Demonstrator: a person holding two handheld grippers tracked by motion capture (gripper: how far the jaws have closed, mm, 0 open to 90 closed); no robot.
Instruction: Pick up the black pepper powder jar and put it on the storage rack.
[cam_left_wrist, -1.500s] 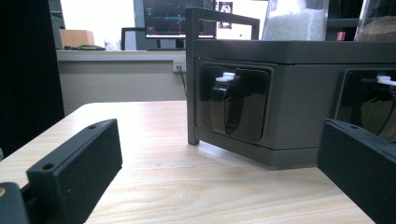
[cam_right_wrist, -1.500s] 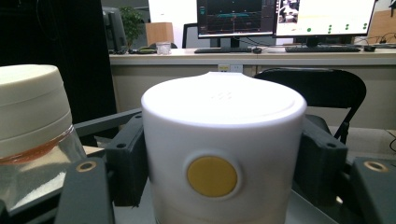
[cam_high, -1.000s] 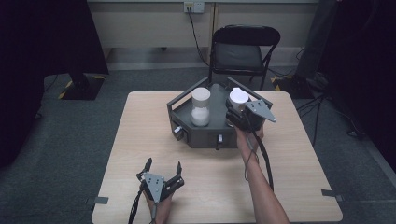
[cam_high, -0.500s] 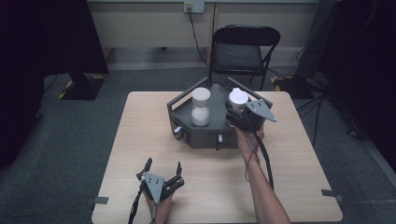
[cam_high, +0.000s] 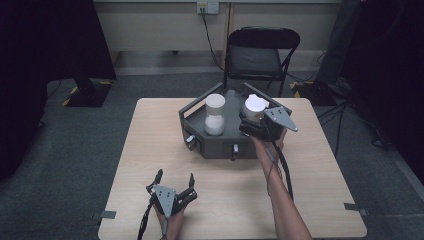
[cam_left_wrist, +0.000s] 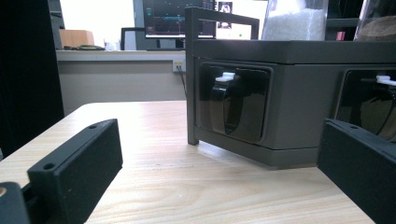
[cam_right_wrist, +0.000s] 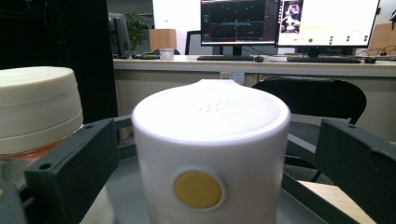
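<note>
A dark grey six-sided box (cam_high: 215, 142) stands at the table's far middle, with black handles (cam_left_wrist: 229, 107) in its front faces. In its top tray a clear jar with a white lid (cam_high: 215, 114) stands on the left. A white canister (cam_high: 255, 106) with a yellow dot (cam_right_wrist: 197, 189) stands on the right. My right gripper (cam_high: 254, 121) (cam_right_wrist: 217, 154) is open, one jaw on each side of the canister with a gap to it on both sides. My left gripper (cam_high: 175, 178) (cam_left_wrist: 219, 140) rests open on the table near the front edge and faces the box.
A black folding chair (cam_high: 260, 55) stands behind the table's (cam_high: 320, 195) far edge. Bare wood lies between the left gripper and the box. The tray's raised rim (cam_high: 197, 106) surrounds both containers. A desk with monitors (cam_right_wrist: 289, 21) is far behind.
</note>
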